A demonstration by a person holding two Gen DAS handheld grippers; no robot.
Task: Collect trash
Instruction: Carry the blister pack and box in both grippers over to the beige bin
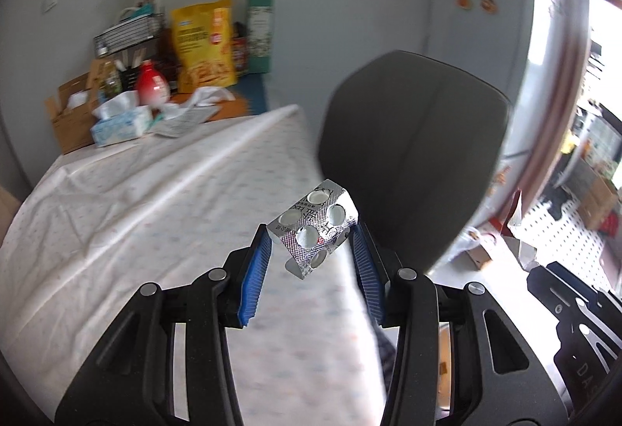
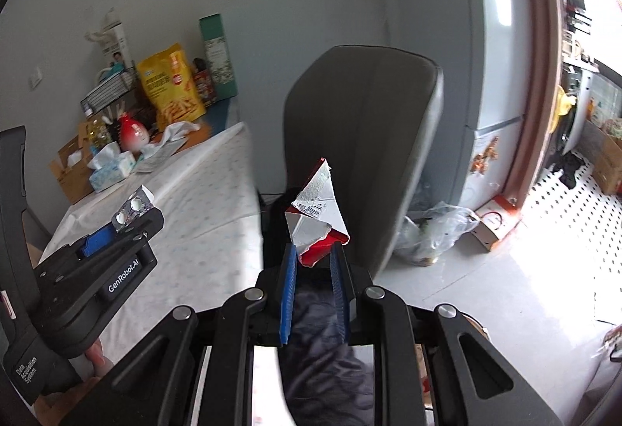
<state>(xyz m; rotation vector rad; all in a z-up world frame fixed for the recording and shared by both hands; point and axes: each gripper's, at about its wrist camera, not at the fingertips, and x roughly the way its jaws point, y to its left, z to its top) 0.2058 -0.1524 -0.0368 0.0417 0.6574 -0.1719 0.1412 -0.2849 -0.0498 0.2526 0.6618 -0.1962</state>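
A silver blister pack (image 1: pixel 315 225) with emptied pockets is pinched between the blue pads of my left gripper (image 1: pixel 311 237), which is shut on it above the table's right edge. The same blister pack (image 2: pixel 132 210) and left gripper (image 2: pixel 134 218) show at the left of the right wrist view. My right gripper (image 2: pixel 314 251) is shut on a torn red and white carton piece (image 2: pixel 317 216), held up in front of the grey chair back (image 2: pixel 361 153).
A table with a white cloth (image 1: pixel 155 200) carries a tissue box (image 1: pixel 120 122), a yellow snack bag (image 1: pixel 204 44), a red bottle (image 1: pixel 151 83) and boxes at its far end. A clear plastic bag (image 2: pixel 431 231) lies on the floor by the fridge (image 2: pixel 486 56).
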